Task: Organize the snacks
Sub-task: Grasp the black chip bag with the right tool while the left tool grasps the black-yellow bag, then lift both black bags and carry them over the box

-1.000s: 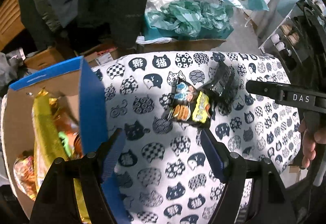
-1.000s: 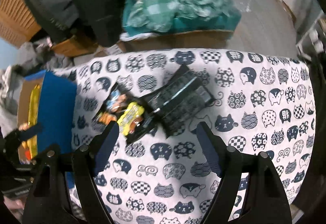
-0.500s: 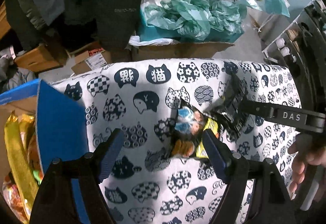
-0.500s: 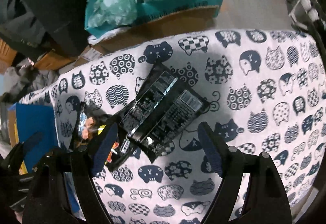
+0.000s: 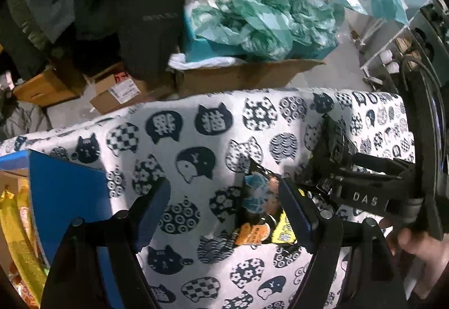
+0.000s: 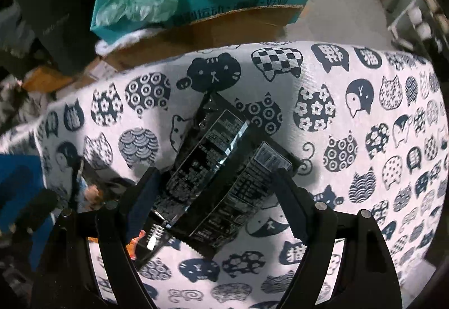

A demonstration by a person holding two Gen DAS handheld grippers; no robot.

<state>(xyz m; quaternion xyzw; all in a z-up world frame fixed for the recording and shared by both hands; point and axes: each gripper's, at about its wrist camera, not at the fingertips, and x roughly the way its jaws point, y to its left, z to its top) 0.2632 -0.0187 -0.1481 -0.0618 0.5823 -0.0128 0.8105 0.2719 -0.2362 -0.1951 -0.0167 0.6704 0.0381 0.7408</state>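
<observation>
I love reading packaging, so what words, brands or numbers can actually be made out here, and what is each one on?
"DAS": white letters on the black right gripper, seen from the left wrist.
"猫": inside cat heads printed on the tablecloth.
Black snack packet: dense white print and a barcode, too small to read.
Colourful snack packet: orange and yellow labels, blurred.
Teal box: a line of print, too blurred to read.
Dark garment: faint small logo, unreadable.

cat-print cloth (image 5: 213,123), green plastic bags (image 5: 266,22), cardboard boxes (image 5: 118,90)
</observation>
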